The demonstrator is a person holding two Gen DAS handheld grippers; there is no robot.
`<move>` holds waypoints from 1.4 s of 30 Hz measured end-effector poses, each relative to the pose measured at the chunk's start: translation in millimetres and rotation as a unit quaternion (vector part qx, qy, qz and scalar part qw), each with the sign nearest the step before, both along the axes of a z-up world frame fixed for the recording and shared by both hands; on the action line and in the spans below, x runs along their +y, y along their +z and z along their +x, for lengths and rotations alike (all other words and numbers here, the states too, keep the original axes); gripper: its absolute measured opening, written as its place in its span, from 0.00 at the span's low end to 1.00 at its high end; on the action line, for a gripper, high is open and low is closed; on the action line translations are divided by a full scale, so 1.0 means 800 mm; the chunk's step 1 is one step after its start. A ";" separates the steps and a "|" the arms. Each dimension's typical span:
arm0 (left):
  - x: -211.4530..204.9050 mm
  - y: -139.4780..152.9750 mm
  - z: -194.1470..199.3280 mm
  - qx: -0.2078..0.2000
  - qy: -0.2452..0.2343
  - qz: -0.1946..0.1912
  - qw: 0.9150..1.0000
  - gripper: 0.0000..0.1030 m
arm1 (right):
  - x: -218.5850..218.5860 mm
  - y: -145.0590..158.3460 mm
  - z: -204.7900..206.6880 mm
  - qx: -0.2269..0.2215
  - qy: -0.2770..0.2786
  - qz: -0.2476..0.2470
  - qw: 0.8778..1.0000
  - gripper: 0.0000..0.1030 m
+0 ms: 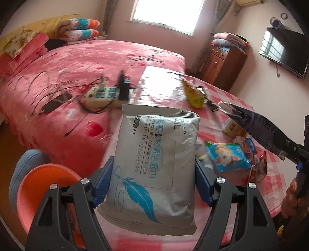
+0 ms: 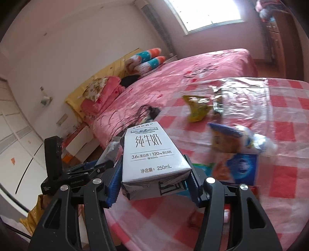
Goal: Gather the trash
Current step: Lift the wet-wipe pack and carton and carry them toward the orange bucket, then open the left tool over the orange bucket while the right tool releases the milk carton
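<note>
Daylight floods in from a blown-out far window (image 1: 167,14); glare streaks the glossy tablecloth (image 2: 251,92). Motion blur smears the litter, and fisheye edges bend dark.

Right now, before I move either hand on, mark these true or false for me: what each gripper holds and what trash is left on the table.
1. The left gripper holds a wet wipes pack. True.
2. The right gripper is empty. False: its fingers clamp a milk carton.
3. A yellow wrapper lies on the checked tablecloth. True.
4. The power strip sits on the table. False: it lies on the pink bed.
5. The table holds no more trash. False: several wrappers remain.
</note>
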State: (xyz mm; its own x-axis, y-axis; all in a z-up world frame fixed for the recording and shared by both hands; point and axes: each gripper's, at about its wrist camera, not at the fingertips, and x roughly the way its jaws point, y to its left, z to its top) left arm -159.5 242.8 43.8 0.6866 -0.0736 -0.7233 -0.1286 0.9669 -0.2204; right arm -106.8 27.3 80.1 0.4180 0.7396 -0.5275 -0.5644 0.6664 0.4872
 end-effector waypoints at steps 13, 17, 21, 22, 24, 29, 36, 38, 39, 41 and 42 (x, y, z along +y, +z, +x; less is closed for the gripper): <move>0.141 -0.038 -0.100 0.028 0.152 -0.013 0.988 0.74 | 0.178 0.009 -0.046 -0.003 0.154 -0.038 0.987 0.57; 0.174 -0.061 -0.121 0.042 0.191 -0.029 0.980 0.74 | 0.233 0.008 -0.058 -0.012 0.192 -0.060 0.980 0.57; 0.193 -0.083 -0.133 0.058 0.213 -0.041 0.975 0.75 | 0.290 -0.005 -0.069 -0.019 0.220 -0.086 0.971 0.59; 0.199 -0.092 -0.135 0.069 0.221 -0.044 0.972 0.76 | 0.301 -0.008 -0.072 -0.020 0.225 -0.092 0.970 0.60; 0.207 -0.099 -0.140 0.075 0.235 -0.045 0.968 0.81 | 0.318 -0.020 -0.075 -0.022 0.224 -0.103 0.969 0.77; 0.216 -0.097 -0.152 0.066 0.253 -0.038 0.965 0.84 | 0.311 -0.035 -0.072 0.003 0.206 -0.091 0.974 0.85; 0.205 -0.084 -0.144 0.050 0.239 -0.025 0.970 0.84 | 0.263 -0.023 -0.060 -0.003 0.147 -0.085 0.986 0.89; 0.198 -0.080 -0.139 0.044 0.231 -0.021 0.972 0.84 | 0.246 -0.023 -0.054 0.001 0.129 -0.082 0.988 0.89; 0.195 -0.078 -0.137 0.043 0.229 -0.019 0.972 0.84 | 0.238 -0.023 -0.051 0.002 0.122 -0.081 0.989 0.89; 0.185 -0.073 -0.132 0.039 0.219 -0.019 0.975 0.84 | 0.221 -0.023 -0.045 0.003 0.102 -0.083 0.991 0.89; 0.180 -0.070 -0.128 0.037 0.212 -0.019 0.976 0.84 | 0.215 -0.023 -0.044 0.003 0.095 -0.084 0.992 0.89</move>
State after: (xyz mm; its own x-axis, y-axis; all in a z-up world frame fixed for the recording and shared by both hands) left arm -261.9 386.4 -11.9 0.6078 0.1784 -0.7738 -0.5325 0.8145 -0.2305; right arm -141.9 199.1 61.6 0.2770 0.7065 -0.6513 -0.6849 0.6205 0.3819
